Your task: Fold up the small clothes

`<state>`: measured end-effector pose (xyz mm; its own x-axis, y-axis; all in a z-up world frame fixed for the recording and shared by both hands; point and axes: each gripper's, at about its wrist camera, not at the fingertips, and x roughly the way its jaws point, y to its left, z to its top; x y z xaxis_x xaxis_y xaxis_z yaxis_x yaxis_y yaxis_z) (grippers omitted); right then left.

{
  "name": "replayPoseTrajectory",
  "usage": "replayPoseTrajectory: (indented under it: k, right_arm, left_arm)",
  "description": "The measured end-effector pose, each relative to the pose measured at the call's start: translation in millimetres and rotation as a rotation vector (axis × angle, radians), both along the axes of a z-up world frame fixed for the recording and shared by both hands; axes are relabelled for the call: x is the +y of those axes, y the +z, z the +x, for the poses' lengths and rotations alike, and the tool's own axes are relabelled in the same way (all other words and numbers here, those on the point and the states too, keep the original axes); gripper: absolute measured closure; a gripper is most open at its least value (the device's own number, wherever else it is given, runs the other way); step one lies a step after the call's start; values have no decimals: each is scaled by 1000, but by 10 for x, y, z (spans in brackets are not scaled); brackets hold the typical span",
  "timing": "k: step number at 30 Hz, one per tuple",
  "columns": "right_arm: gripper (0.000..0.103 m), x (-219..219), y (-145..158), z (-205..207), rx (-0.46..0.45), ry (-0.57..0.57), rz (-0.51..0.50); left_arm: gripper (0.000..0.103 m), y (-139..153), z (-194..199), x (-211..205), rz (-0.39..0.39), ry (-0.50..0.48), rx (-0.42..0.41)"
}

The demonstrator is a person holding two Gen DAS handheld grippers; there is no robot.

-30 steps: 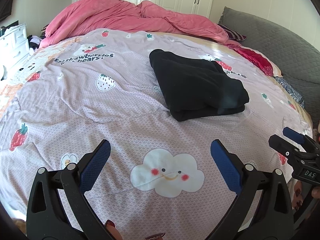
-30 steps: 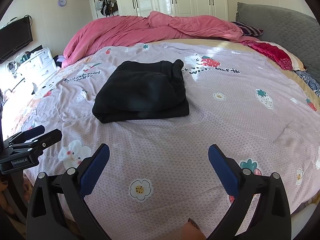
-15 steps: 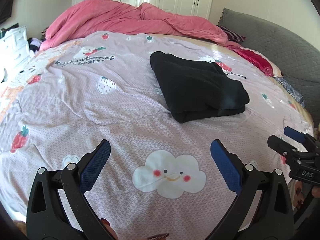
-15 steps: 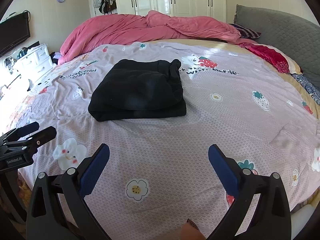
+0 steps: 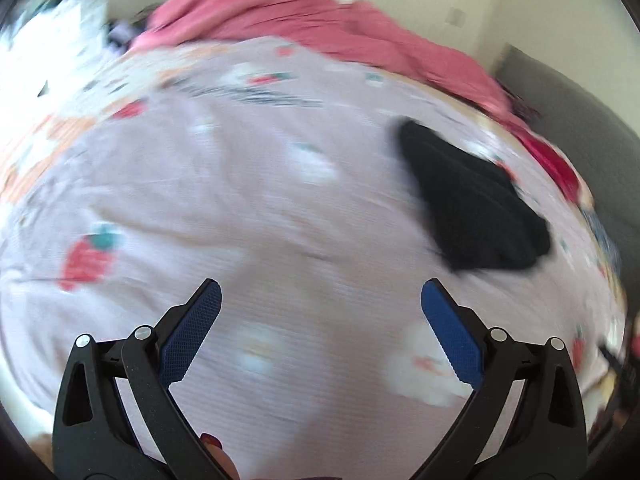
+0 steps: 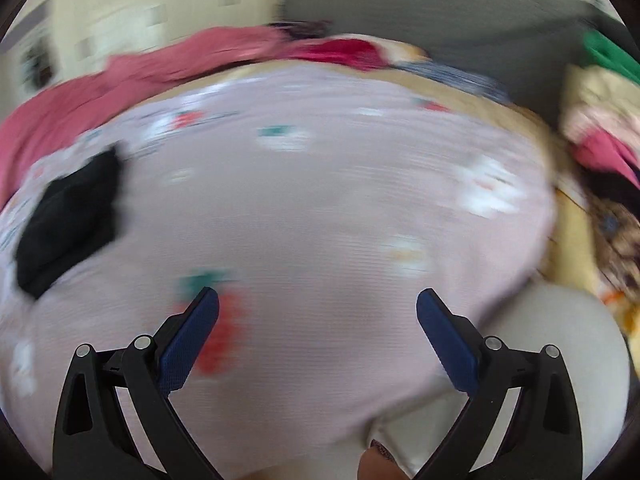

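A folded black garment [image 5: 476, 204] lies on the lilac printed bedspread [image 5: 260, 200], at the right in the left wrist view and at the far left in the right wrist view [image 6: 68, 228]. Both views are motion-blurred. My left gripper [image 5: 320, 300] is open and empty, well short and left of the garment. My right gripper [image 6: 318, 304] is open and empty over bare bedspread [image 6: 340, 208], far right of the garment.
A pink duvet [image 5: 320, 28] is heaped at the far side of the bed. A grey headboard [image 6: 440, 12] stands behind. A pile of mixed clothes [image 6: 604, 128] lies at the right edge. The bed's front right corner [image 6: 560, 340] drops off there.
Both grippers have swung fast: the left view turned left, the right view turned right toward the clothes pile. The black garment slid to the edge of each view. Jaws stay open.
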<state>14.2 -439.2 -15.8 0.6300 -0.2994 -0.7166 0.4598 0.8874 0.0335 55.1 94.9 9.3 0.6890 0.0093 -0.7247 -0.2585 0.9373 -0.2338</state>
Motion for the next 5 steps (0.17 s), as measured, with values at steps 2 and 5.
replayPoseTrajectory:
  k: [2,5]
  right_arm:
    - [4,-621,-135,-265,22,-214,-4]
    - [4,-1465,-365,-687,97,-500,25]
  left_arm:
    - [9,9,27,615,23,127,24]
    - [9,15,87,1706,159,365,85]
